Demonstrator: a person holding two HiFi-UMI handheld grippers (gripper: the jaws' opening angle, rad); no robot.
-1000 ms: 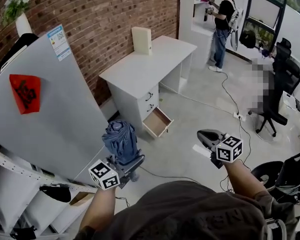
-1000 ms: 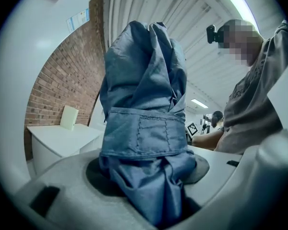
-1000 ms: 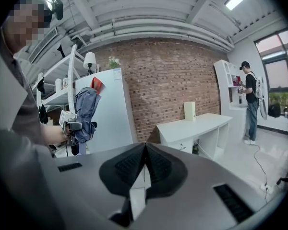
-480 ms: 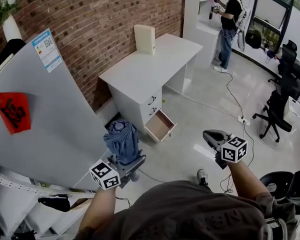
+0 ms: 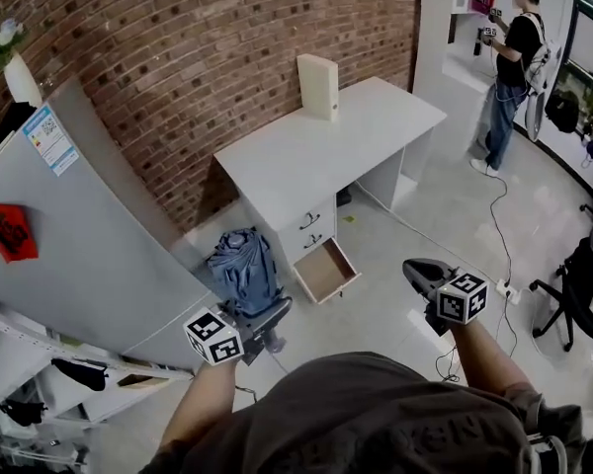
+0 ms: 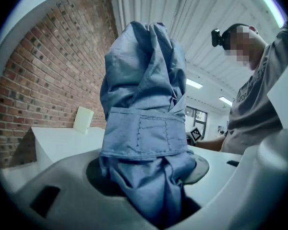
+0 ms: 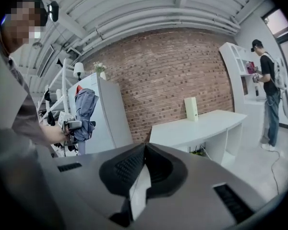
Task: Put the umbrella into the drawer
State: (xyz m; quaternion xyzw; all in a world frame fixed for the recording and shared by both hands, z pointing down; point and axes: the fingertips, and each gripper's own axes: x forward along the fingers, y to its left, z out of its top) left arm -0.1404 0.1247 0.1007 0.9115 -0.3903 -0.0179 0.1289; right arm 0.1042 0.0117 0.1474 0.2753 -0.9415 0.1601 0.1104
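A folded blue umbrella (image 5: pixel 242 270) stands upright in my left gripper (image 5: pixel 264 320), whose jaws are shut on its lower part. In the left gripper view the umbrella (image 6: pixel 144 128) fills the middle, its strap wrapped round it, and it hides the jaw tips. An open drawer (image 5: pixel 326 270), the lowest in the white desk (image 5: pixel 326 146), juts out over the floor just right of the umbrella. My right gripper (image 5: pixel 420 275) hangs over the floor right of the drawer. Its tips (image 7: pixel 144 150) touch, with nothing between them. The right gripper view shows the umbrella (image 7: pixel 85 109) at the left.
A cream box (image 5: pixel 318 85) stands on the desk by the brick wall. A grey panel (image 5: pixel 69 235) leans at the left, above shelves. A person (image 5: pixel 514 67) stands at the back right. A cable and power strip (image 5: pixel 509 289) lie on the floor near an office chair (image 5: pixel 578 284).
Both grippers have travelled toward the desk, the left one carrying the umbrella. The desk and open drawer now sit nearer and more central. The grips look unchanged.
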